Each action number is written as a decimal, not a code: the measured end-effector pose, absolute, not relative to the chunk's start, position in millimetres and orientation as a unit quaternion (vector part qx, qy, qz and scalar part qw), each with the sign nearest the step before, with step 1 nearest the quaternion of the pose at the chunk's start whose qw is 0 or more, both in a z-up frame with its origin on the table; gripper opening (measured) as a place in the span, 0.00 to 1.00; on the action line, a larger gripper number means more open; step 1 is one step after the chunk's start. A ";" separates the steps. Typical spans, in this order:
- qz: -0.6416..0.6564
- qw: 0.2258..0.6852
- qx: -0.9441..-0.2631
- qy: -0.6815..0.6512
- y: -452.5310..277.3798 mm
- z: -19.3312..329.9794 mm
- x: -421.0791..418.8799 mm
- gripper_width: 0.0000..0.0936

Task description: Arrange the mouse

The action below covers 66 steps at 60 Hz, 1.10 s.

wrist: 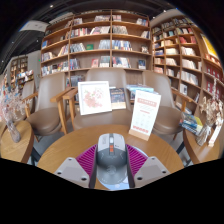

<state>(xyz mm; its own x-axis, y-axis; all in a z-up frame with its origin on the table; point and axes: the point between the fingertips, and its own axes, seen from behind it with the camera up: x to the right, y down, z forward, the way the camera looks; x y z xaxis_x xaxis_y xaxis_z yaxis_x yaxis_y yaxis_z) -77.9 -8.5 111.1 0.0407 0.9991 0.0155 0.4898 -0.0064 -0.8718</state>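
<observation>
While the gripper [112, 160] holds the mouse [112, 158] between its fingers, both pads [88, 157] appear pressed to its flanks, so I read the fingers as closed on it. The mouse is grey with a dark wheel line, sitting at the near edge of the round wooden table [60, 150]; whether it rests on the top or is lifted clear I cannot tell.

Judgement on the step: the mouse is in hand and wants placing. Keep the grip even on both sides, carry it low, set it flat with its long axis square to the near edge, and release only once the underside bears fully on the wood.

Count:
- mouse: 1
- table: 1
- upright signs at the far edge: 2, left sign [94, 97] and right sign [145, 113]
- chairs behind the table: at least 2, one [47, 112] at the left
- bookshelves [105, 40]: several bays along the back wall, number unclear
</observation>
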 end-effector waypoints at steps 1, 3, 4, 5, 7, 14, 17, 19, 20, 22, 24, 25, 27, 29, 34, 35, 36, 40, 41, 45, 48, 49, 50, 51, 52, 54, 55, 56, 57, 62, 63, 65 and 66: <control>0.344 0.367 -0.624 -0.599 0.5 99.7 -80.0 0.47; 0.339 0.359 -0.634 -0.596 10.0 85.5 -84.2 0.47; 0.335 0.356 -0.638 -0.595 14.5 78.3 -85.7 0.47; 0.332 0.355 -0.641 -0.594 20.2 67.5 -88.8 0.47; 0.327 0.349 -0.646 -0.595 26.2 59.4 -89.8 0.47; 0.312 0.339 -0.654 -0.600 38.2 25.8 -97.2 0.47; 0.314 0.331 -0.658 -0.599 38.8 17.5 -96.8 0.47; 0.312 0.329 -0.660 -0.599 40.5 12.9 -97.5 0.47; 0.310 0.329 -0.660 -0.600 41.4 10.6 -97.8 0.47; 0.307 0.330 -0.662 -0.599 43.4 7.1 -99.1 0.47; 0.303 0.332 -0.663 -0.599 46.0 2.5 -99.9 0.47; 0.301 0.332 -0.664 -0.599 47.1 0.4 -100.1 0.47; 0.299 0.331 -0.666 -0.598 48.9 -3.8 -100.2 0.48; 0.297 0.328 -0.668 -0.598 49.3 -7.6 -99.3 0.48; 0.301 0.330 -0.669 -0.594 52.0 -10.8 -100.8 0.53; 0.300 0.331 -0.669 -0.594 52.4 -11.1 -100.2 0.53; 0.300 0.331 -0.669 -0.594 52.3 -11.4 -99.5 0.55; 0.300 0.337 -0.671 -0.588 55.1 -8.7 -98.1 0.66; 0.297 0.341 -0.673 -0.586 57.6 -8.2 -97.6 0.71; 0.280 0.354 -0.676 -0.583 64.9 -4.3 -93.1 0.91; 0.282 0.363 -0.673 -0.580 65.9 5.5 -89.2 0.90; 0.284 0.364 -0.671 -0.580 65.0 9.3 -86.2 0.90; 0.286 0.365 -0.670 -0.580 63.9 13.5 -82.5 0.91; 0.287 0.365 -0.670 -0.580 63.2 18.3 -76.4 0.91; 0.289 0.365 -0.669 -0.580 61.7 23.0 -71.6 0.91; 0.292 0.366 -0.665 -0.582 57.8 33.1 -60.2 0.91; 0.293 0.366 -0.663 -0.584 55.8 38.0 -53.6 0.91; 0.293 0.367 -0.661 -0.586 54.4 43.3 -46.1 0.91; 0.293 0.368 -0.659 -0.587 53.2 49.1 -38.1 0.91; 0.299 0.381 -0.649 -0.587 46.6 79.5 3.9 0.91; 0.300 0.383 -0.646 -0.588 44.6 85.8 13.4 0.91; 0.305 0.388 -0.643 -0.586 42.1 98.9 33.0 0.91; 0.308 0.392 -0.641 -0.583 40.4 105.0 42.8 0.91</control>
